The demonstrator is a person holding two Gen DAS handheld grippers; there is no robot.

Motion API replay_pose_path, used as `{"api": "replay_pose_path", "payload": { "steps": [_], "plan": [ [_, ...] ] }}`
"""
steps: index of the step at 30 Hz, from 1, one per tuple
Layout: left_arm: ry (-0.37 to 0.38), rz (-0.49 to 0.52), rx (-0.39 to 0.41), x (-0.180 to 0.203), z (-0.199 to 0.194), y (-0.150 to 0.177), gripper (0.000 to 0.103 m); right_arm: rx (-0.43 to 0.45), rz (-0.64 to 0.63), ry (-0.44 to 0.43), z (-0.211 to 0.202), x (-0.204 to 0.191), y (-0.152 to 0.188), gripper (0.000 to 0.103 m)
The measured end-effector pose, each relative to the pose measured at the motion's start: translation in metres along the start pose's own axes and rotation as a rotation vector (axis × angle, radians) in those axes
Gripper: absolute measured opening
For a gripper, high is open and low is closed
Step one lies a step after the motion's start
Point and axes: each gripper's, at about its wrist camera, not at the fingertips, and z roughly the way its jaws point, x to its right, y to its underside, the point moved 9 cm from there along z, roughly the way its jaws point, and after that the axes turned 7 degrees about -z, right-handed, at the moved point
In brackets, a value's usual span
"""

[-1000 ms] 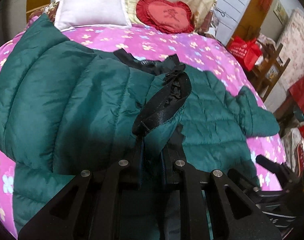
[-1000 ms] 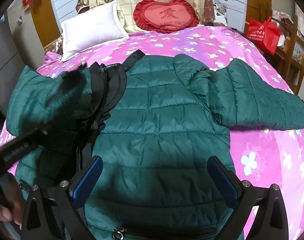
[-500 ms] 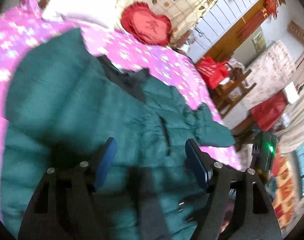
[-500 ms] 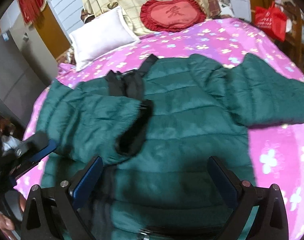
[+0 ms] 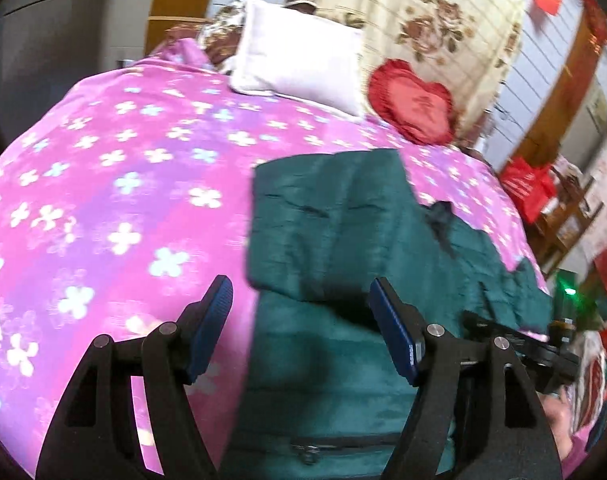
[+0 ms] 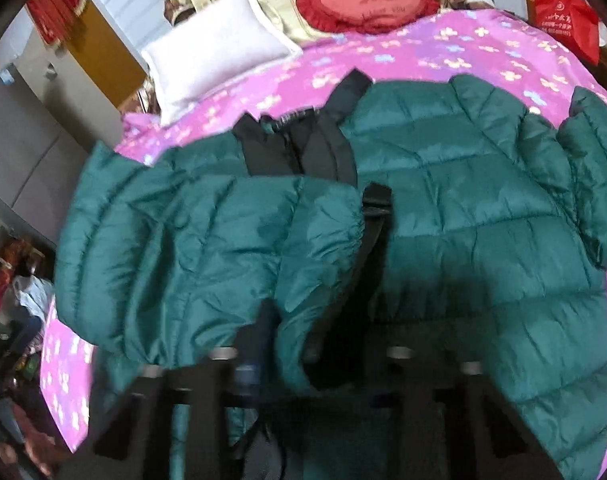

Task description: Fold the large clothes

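A dark green puffer jacket (image 6: 443, 216) with a black collar lies front-up on the pink flowered bed (image 6: 463, 48). Its left sleeve (image 6: 207, 248) is folded across the chest; the right sleeve (image 6: 591, 176) lies out to the right. In the left wrist view the jacket (image 5: 343, 232) fills the lower middle. My left gripper (image 5: 301, 312) is open and empty, held above the jacket's left edge. My right gripper (image 6: 315, 364) is blurred low over the jacket's lower front; its fingers stand closer together than before, and I cannot tell whether fabric is between them.
A white pillow (image 5: 299, 56) and a red heart cushion (image 5: 411, 100) lie at the head of the bed. A red bag (image 6: 567, 16) and wooden furniture (image 5: 559, 216) stand off the bed's right side. Clutter lies on the floor at the left (image 6: 19, 288).
My left gripper let go of the folded sleeve, opened, and swung left over the jacket's edge. My right gripper's fingers moved inward and lowered onto the jacket.
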Motion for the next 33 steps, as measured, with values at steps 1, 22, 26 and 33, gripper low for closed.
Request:
{"api": "replay_pose_path", "payload": {
  "steps": [1,22,26,33],
  "plan": [
    [-0.009,-0.006,-0.001,-0.003,0.003,0.0,0.071,0.022,-0.01,0.005,-0.006,0.0,-0.004,0.023],
    [-0.059,0.02,-0.027,0.029,0.072,-0.013,0.071,0.178,-0.114,0.301,-0.048,0.087,-0.085,0.014],
    [-0.067,0.025,-0.03,0.03,0.078,-0.014,0.071,0.214,-0.139,0.354,-0.049,0.09,-0.094,0.013],
    [-0.075,0.024,-0.039,0.03,0.088,-0.014,0.071,0.241,-0.133,0.415,-0.054,0.104,-0.106,0.003]
  ]
}}
